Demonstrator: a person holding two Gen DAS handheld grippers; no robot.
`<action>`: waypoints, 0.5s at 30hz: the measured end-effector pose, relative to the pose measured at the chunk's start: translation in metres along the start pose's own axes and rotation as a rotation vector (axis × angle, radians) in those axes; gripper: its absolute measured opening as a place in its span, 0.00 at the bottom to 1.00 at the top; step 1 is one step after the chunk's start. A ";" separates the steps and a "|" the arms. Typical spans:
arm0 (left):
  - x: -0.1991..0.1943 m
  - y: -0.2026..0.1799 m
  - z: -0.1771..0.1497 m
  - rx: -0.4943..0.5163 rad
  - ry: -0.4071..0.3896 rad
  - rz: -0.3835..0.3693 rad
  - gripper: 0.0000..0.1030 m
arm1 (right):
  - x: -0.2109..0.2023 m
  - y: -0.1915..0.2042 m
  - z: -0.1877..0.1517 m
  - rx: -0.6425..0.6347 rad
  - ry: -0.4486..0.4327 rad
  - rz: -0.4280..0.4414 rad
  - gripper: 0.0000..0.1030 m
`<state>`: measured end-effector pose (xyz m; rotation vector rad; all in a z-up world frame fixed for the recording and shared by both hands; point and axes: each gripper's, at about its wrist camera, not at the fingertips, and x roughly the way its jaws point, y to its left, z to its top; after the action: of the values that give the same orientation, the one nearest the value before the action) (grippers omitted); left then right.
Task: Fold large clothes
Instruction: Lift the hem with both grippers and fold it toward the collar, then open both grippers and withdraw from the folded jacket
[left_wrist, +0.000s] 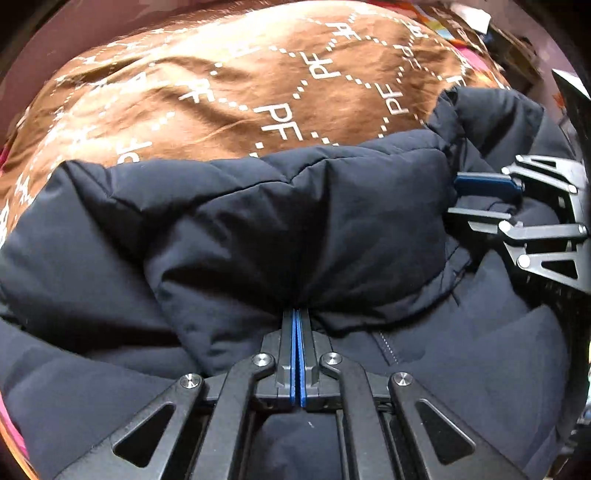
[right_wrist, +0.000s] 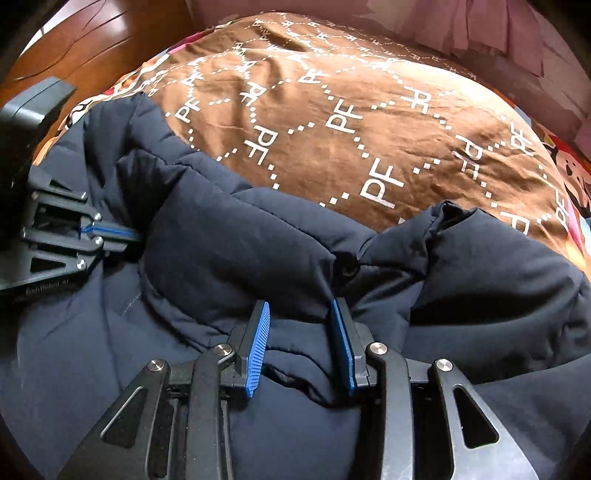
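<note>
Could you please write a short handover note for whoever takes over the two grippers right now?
Left gripper: shut, pinching a thin fold of the dark puffer jacket.
Right gripper: jaws partly apart, clamped on a thick padded fold of the jacket.
Jacket lies on the brown patterned blanket; both grippers hold the same folded-over section, side by side.
Done: one section is folded onto the jacket body.
Left: set it down, release, flatten, then probably further folds.
</note>
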<state>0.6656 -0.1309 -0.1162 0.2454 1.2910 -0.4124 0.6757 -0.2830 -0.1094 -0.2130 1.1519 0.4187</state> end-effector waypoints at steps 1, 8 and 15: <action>-0.004 0.001 -0.006 -0.019 -0.023 -0.004 0.03 | -0.006 -0.002 -0.003 0.010 -0.027 0.003 0.30; -0.052 0.010 -0.037 -0.218 -0.199 -0.007 0.12 | -0.061 -0.003 -0.024 0.104 -0.194 -0.010 0.30; -0.109 0.008 -0.061 -0.345 -0.378 0.032 0.73 | -0.114 -0.009 -0.057 0.166 -0.308 -0.016 0.55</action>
<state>0.5924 -0.0817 -0.0278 -0.1006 0.9639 -0.1904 0.5930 -0.3364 -0.0284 -0.0110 0.8756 0.3263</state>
